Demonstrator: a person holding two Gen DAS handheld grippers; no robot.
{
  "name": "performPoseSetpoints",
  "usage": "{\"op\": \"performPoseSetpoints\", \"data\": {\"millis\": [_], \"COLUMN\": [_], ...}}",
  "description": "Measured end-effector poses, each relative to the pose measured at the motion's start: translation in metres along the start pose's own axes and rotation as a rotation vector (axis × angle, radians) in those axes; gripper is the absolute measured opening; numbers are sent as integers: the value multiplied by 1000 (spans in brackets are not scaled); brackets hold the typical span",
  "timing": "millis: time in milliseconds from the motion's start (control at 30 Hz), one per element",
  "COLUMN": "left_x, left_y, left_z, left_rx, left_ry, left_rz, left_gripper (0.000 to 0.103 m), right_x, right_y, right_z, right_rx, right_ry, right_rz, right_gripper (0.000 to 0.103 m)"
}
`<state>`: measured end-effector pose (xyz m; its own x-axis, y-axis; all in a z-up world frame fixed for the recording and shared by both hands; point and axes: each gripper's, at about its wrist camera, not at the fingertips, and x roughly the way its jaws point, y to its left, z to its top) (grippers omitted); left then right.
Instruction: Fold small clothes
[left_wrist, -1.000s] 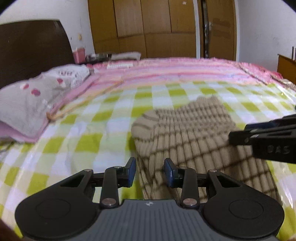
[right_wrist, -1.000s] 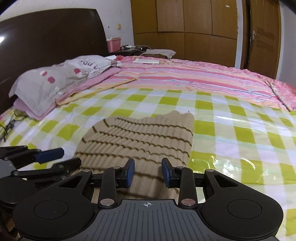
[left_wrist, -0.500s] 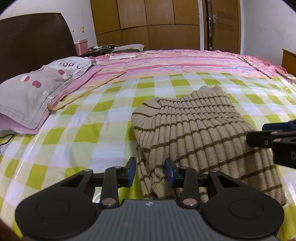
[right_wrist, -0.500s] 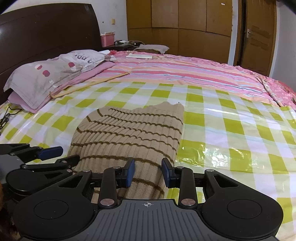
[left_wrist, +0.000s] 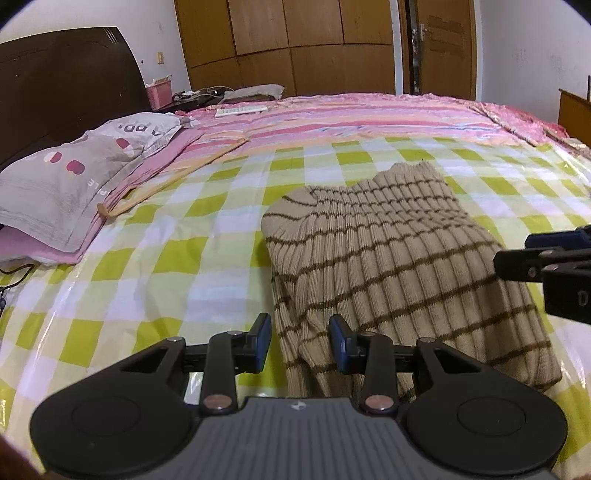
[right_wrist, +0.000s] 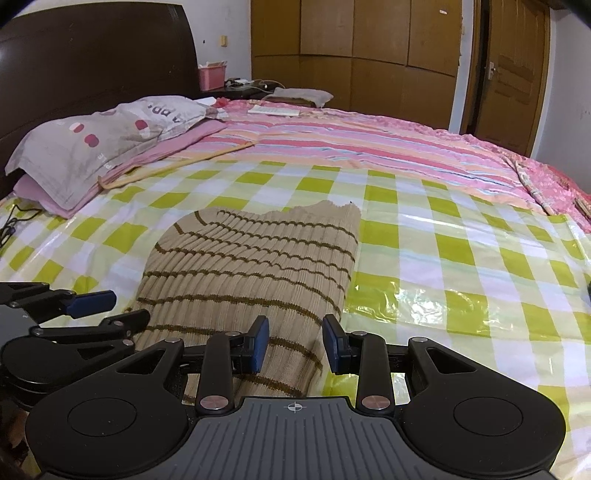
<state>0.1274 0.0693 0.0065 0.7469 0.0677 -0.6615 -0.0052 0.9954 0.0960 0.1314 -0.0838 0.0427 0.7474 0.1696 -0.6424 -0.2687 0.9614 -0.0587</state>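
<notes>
a: left wrist view first. what does the left gripper (left_wrist: 300, 341) look like?

b: its two blue fingers (left_wrist: 263, 341) are spread apart. nothing is squeezed between them. the near left edge of the sweater (left_wrist: 388, 266) shows in the gap, lower down on the bed, and i cannot tell if the fingers touch it.

a: where is the sweater from that tool?

b: right in front of it and off to its right side. it is tan with thin brown stripes, folded into a thick block, lying on the green and white checked sheet (left_wrist: 147, 266).

a: and the right gripper (right_wrist: 294, 345)?

b: in the right wrist view its blue fingers (right_wrist: 334, 343) are spread too, with nothing pinched. the near right corner of the sweater (right_wrist: 251, 266) sits under the gap. the rest of the sweater runs forward and to the left of this tool.

a: can each tool see the other one?

b: yes. the right gripper (left_wrist: 546, 258) pokes in at the right edge of the left wrist view, over the right side of the sweater. the left gripper (right_wrist: 92, 314) shows low on the left of the right wrist view, just beside the sweater's left edge.

a: what is farther ahead?

b: a grey pillow (left_wrist: 74, 184) with pink dots is ahead and to the left. a pink striped blanket (right_wrist: 369, 147) lies past the checked sheet. a dark headboard (right_wrist: 92, 66) is far left, and brown wooden closets (right_wrist: 369, 55) stand at the back wall.
</notes>
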Motion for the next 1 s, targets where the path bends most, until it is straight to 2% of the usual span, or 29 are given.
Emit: {"op": "performPoseSetpoints", "data": {"millis": [1000], "left_x": [-19], "left_y": [-6], "left_z": [-11], "left_rx": [24], "left_ry": [17], "left_rz": [5], "left_gripper": [42], "right_x": [-18], "right_y": [6], "right_z": [-15], "right_rx": [-20], "right_ry": [-7], "right_rz": [-35], "right_gripper": [31]}}
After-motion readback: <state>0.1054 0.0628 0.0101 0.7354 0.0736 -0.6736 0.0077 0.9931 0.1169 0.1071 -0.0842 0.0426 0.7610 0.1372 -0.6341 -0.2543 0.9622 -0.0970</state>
